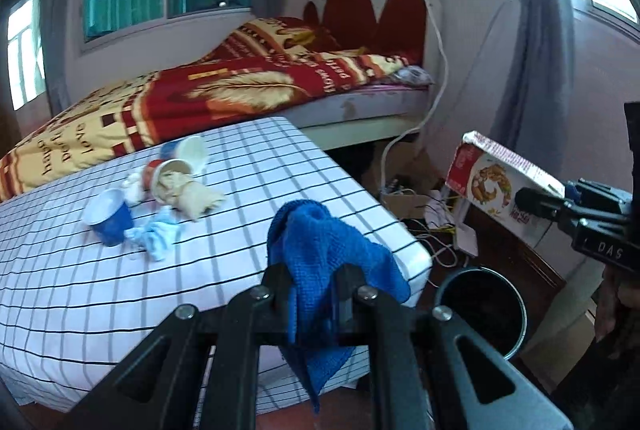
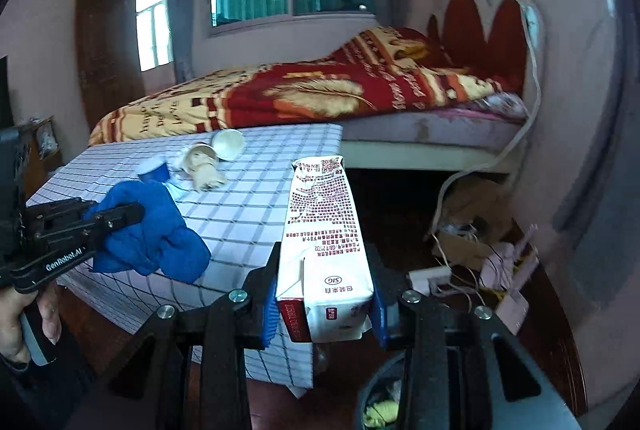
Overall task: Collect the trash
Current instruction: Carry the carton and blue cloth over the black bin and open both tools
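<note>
The left tongs (image 1: 312, 282) are reaching out level over the near corner of the surface (image 1: 80, 290), their two fingers pressing together on a blue cloth (image 1: 320, 250). The cloth is bunching above the fingertips and hanging down between them past the surface's edge. In the right wrist view the same tongs (image 2: 120, 216) are coming in from the left, with the person's hand (image 2: 24, 314) wrapping around the grip below.

The right tongs (image 2: 324, 304) are holding out to the right of the surface, off its edge, pinching a white and red carton (image 2: 320, 250) by its base between blue pads (image 2: 270, 310). The carton is pointing forward, away from the camera, its torn open top at the far end. From the left wrist view the carton (image 1: 496, 182) is tilting above the floor clutter, with the right tongs (image 1: 536, 200) gripping it from the right.

A black bin (image 1: 480, 310) is standing on the floor just beside the surface's corner, below the carton; in the right wrist view something yellowish is lying inside the bin (image 2: 384, 406).

Further back on the checked surface, well apart from both tongs, are lying a blue cup (image 1: 108, 216) on its side, a pale crumpled tissue (image 1: 158, 236) touching it, a paper cup (image 1: 172, 178) stuffed with brown paper, and another tipped cup (image 1: 192, 154) behind. A bed (image 1: 200, 98) with a red and yellow blanket is standing beyond.
</note>
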